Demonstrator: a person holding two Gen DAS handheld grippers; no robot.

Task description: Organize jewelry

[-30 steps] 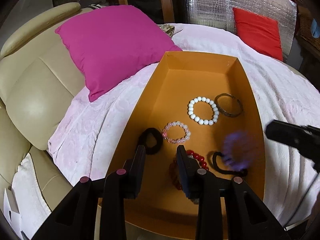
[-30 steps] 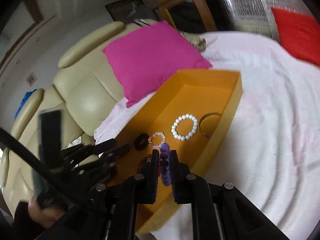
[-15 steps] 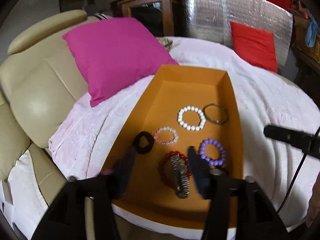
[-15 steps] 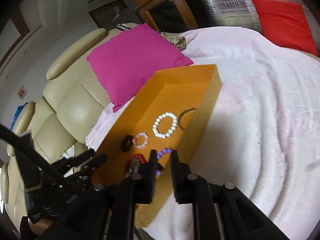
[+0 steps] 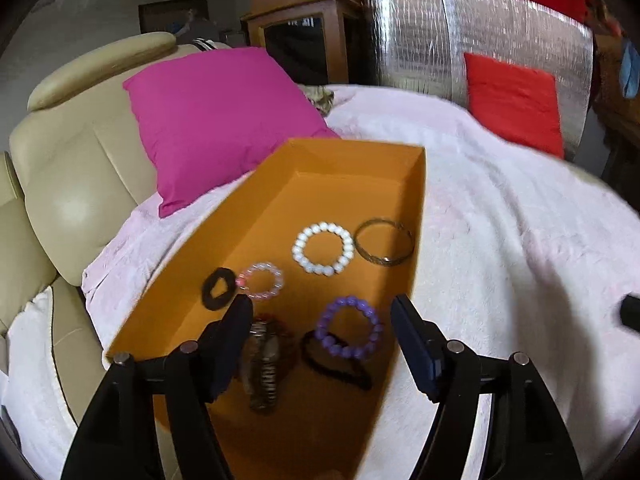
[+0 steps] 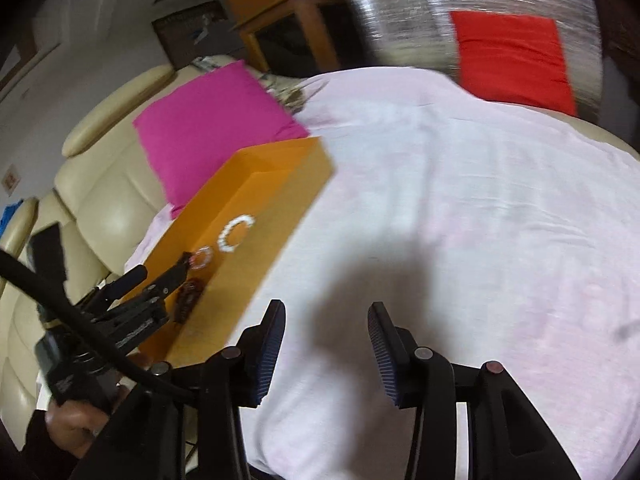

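Both grippers, left (image 5: 322,322) & right (image 6: 326,334), opening empty; orange cardboard box (image 5: 418,216) prob. full, next piece unseen.

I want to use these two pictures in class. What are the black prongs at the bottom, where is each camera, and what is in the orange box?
There is no robot. A person holds two hand grippers, each with a camera looking along its fingers. One picture is from the left gripper, over the orange box. The other is from the right gripper, over the pink blanket. Both are opening and hold nothing. In the box lie a white bead bracelet, a purple one, a pale pink one, a metal bangle, a watch and dark hair ties.
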